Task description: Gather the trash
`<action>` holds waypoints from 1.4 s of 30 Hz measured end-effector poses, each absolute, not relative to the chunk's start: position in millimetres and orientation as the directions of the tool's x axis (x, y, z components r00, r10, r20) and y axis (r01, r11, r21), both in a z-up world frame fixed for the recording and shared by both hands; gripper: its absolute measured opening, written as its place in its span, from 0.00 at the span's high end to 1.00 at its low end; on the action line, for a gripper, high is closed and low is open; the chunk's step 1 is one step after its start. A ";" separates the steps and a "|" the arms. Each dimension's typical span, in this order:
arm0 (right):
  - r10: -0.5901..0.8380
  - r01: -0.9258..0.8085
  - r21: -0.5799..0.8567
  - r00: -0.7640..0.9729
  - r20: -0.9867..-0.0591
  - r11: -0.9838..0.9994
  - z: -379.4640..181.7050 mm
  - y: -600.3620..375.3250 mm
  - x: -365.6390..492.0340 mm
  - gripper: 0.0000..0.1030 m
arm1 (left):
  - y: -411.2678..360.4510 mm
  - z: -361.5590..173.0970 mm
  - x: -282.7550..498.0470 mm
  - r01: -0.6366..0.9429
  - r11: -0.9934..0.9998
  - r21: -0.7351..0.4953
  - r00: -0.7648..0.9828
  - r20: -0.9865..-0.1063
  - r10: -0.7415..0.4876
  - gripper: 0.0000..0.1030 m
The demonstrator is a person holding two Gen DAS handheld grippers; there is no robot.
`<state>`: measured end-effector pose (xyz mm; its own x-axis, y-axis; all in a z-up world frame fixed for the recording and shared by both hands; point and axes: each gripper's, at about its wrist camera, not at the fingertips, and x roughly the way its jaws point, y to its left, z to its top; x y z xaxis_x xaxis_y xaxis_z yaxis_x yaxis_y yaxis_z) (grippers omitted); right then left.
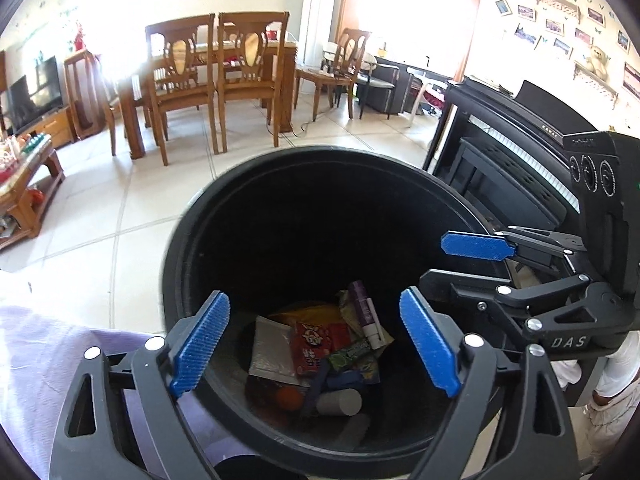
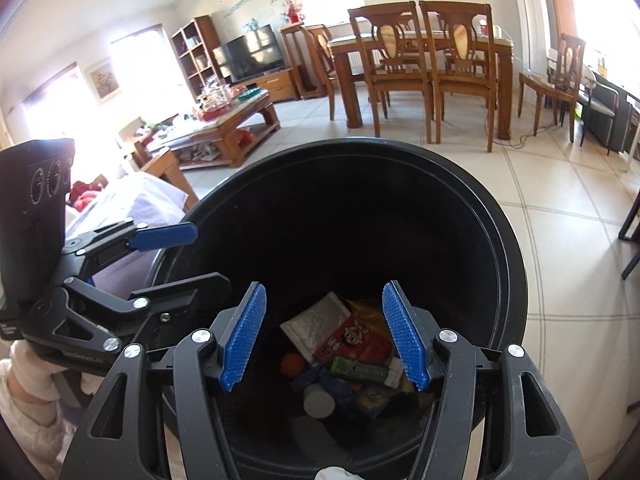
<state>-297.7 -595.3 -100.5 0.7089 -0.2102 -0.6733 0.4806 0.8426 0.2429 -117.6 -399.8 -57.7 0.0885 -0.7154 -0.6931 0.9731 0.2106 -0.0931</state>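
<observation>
Trash [image 1: 320, 354] fills the bin [image 1: 192, 240] – both grippers [image 1: 316, 340] [image 2: 324, 334] (agape, empty) above.

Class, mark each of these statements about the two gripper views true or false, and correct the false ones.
1. Both grippers are open and hold nothing. True: left gripper, right gripper.
2. The black bin is empty. False: wrappers and other trash lie at its bottom.
3. A red snack packet lies among the trash. True.
4. The bin stands on carpet. False: it stands on a tiled floor.
5. A small orange ball lies in the bin. True.
</observation>
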 end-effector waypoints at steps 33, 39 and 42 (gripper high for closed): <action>-0.112 0.341 0.246 0.761 -0.640 0.907 -68.6 -490.8 -178.8 0.05 | -243.3 -12.4 -41.9 0.821 0.571 -0.026 0.459 -0.564 -0.686 0.05; -0.057 0.256 0.238 0.784 -0.618 0.937 -57.8 -442.5 -129.9 0.05 | -190.7 -8.5 -17.5 0.741 0.671 0.003 0.562 -0.549 -0.618 0.05; -0.018 0.198 0.229 0.793 -0.608 0.953 -52.1 -414.7 -103.6 0.05 | -159.8 -7.3 -7.0 0.693 0.721 0.008 0.611 -0.537 -0.581 0.05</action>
